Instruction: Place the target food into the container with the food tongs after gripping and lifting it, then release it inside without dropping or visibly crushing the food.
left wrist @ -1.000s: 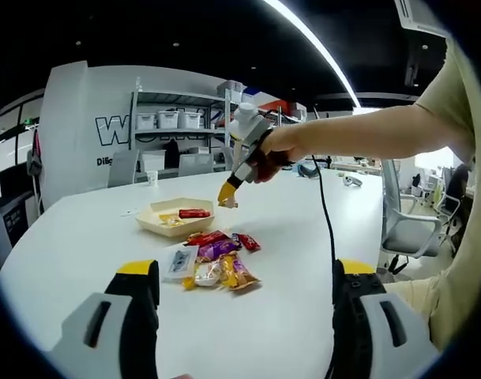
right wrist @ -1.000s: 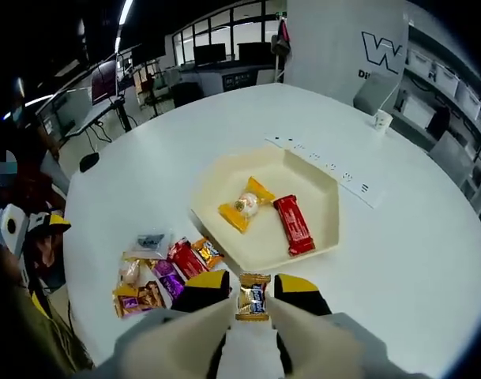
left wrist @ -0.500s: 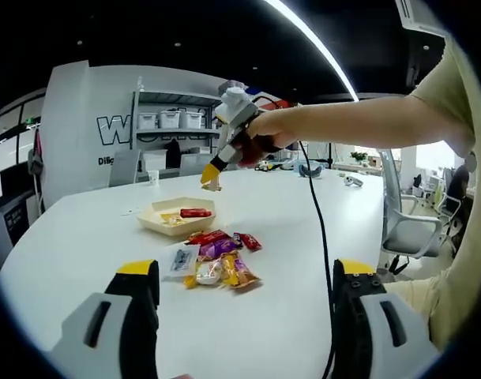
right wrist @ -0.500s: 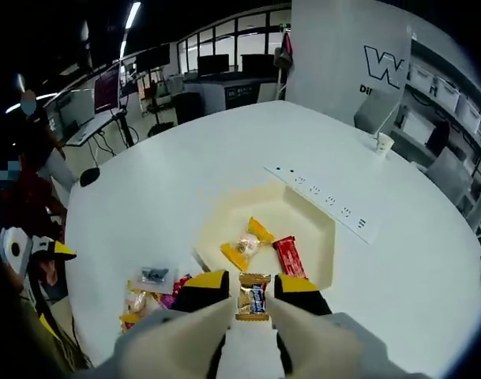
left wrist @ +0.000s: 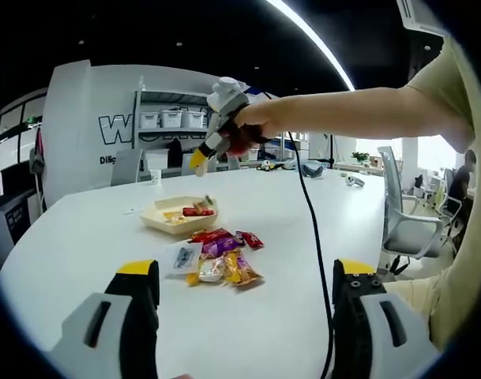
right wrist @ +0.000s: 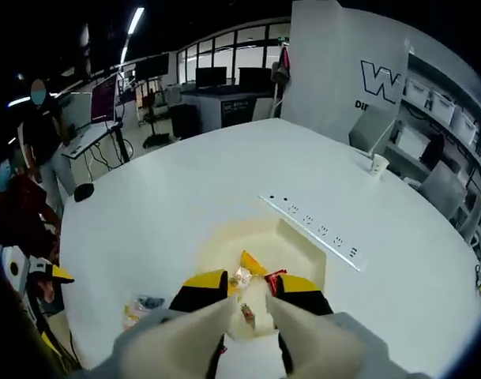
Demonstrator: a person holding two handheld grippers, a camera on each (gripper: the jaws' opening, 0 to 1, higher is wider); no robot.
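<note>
On the white table (left wrist: 303,260) stands one cream tray (left wrist: 157,217), and in the left gripper view it holds a red bar (left wrist: 195,211), a yellow-wrapped sweet (left wrist: 174,215) and a small brown-wrapped candy (left wrist: 209,202) by its right rim. In the right gripper view the same tray (right wrist: 303,245) lies just beyond the jaws, with the yellow sweet (right wrist: 246,268), the red bar (right wrist: 273,278) and the small candy (right wrist: 247,314) showing in the gap between the jaws, apart from both and not gripped. The right gripper (right wrist: 250,286) has its jaws parted and grasps nothing; in the left gripper view it hangs above the tray (left wrist: 197,160) in a person's hand (left wrist: 244,134), a black cable (left wrist: 315,237) trailing from it. The left gripper (left wrist: 244,272) is spread wide with nothing between its jaws. Beside the tray lies a loose heap of wrapped sweets (left wrist: 216,257), roughly seven, and one clear packet (left wrist: 179,259). A white power strip (right wrist: 311,230) lies past the tray, and a paper cup (right wrist: 377,164) stands farther back.
</note>
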